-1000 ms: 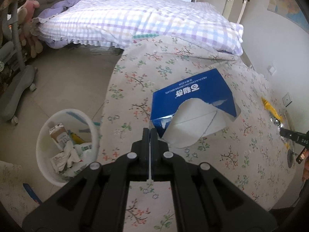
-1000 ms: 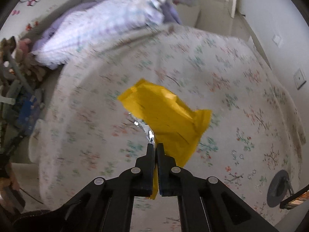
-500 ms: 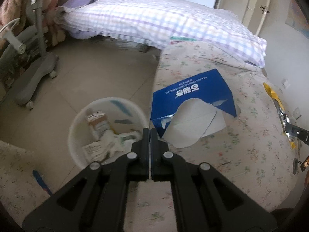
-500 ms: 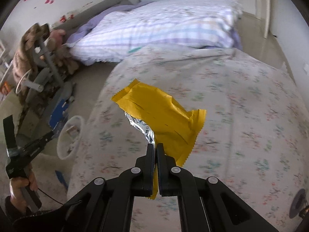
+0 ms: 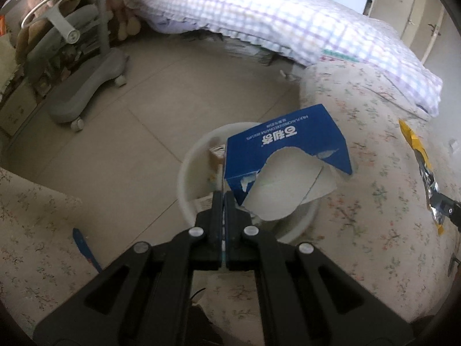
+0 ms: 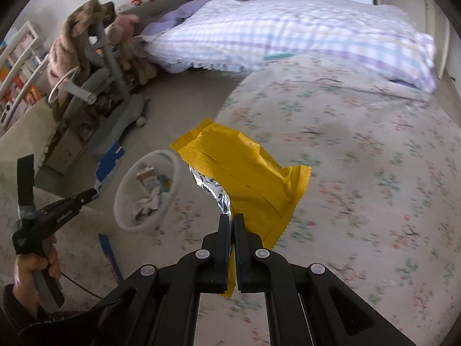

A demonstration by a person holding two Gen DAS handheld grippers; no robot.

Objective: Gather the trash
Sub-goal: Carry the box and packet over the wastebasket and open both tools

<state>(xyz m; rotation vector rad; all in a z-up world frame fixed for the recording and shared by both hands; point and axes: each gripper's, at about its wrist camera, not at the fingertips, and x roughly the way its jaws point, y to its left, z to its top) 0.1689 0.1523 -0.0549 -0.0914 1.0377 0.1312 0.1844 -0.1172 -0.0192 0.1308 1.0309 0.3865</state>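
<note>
Both tongs have swung off the bed (image 6: 360, 150), left tongs (image 5: 224, 201) clamping the blue tissue box (image 5: 285, 144) over the white bin (image 5: 187, 173), right tongs (image 6: 232, 225) pinching the yellow wrapper (image 6: 245, 173) near the bed's edge; center each piece over the bin before releasing.

Light: soft, even daylight; shadows were faint
Glare: checked quilt (image 5: 288, 20) washed out pale
Blur: right view's floral bedspread (image 6: 360, 158) smeared
Edges: fisheye-bent; dark corners
</note>
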